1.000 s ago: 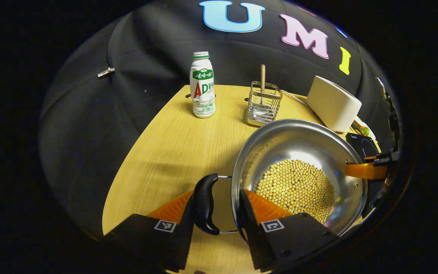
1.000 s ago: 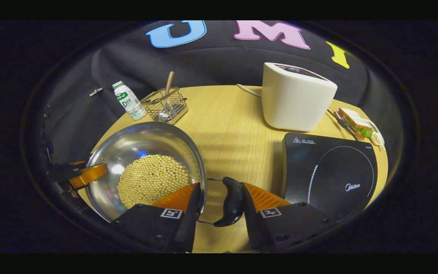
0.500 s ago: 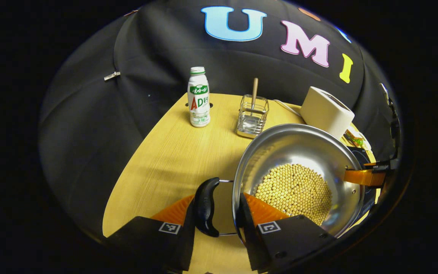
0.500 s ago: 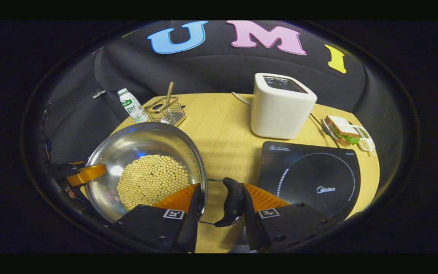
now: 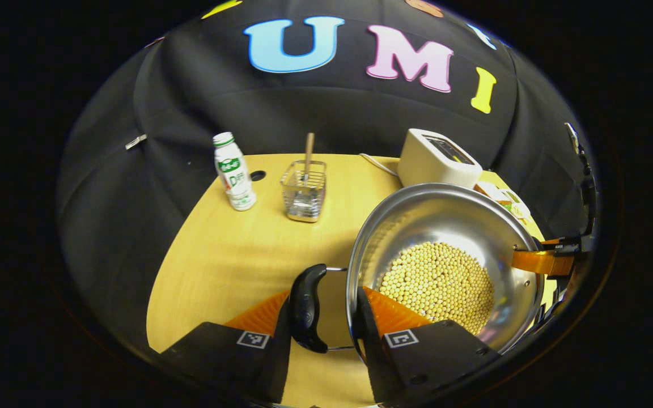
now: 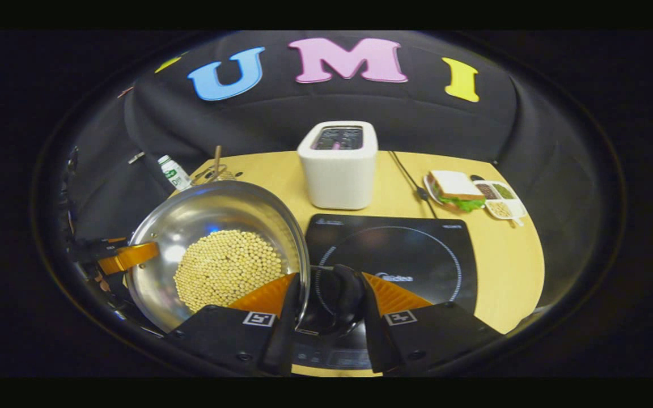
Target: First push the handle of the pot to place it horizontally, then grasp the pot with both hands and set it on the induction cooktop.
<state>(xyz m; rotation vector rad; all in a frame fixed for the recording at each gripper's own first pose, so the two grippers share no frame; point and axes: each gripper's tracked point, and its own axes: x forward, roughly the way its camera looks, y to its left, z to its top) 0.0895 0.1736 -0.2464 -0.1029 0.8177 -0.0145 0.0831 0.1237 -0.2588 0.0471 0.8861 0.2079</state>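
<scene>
A steel pot (image 5: 445,221) holding soybeans (image 5: 437,283) hangs in the air above the wooden table (image 5: 230,266), with a gripper on each side. My left gripper (image 5: 322,317) is shut on the pot's black left handle (image 5: 306,306), one finger outside it and one inside the pot wall. In the right gripper view, my right gripper (image 6: 326,309) is shut on the black right handle (image 6: 340,300) in the same way. The pot (image 6: 213,212) sits left of the black induction cooktop (image 6: 411,255), and its right handle hangs over the cooktop's near left part. The other gripper (image 6: 128,258) shows at the pot's far rim.
A white toaster (image 6: 339,164) stands behind the cooktop, with its cord trailing right. A sandwich plate (image 6: 454,190) and a small divided dish (image 6: 499,198) lie at the back right. A drink bottle (image 5: 234,171) and a wire utensil holder (image 5: 304,190) stand at the back left.
Both grippers have carried the pot up and to the right. The cooktop, earlier well right of the right handle, now lies beneath it. The bottle and holder have drifted left.
</scene>
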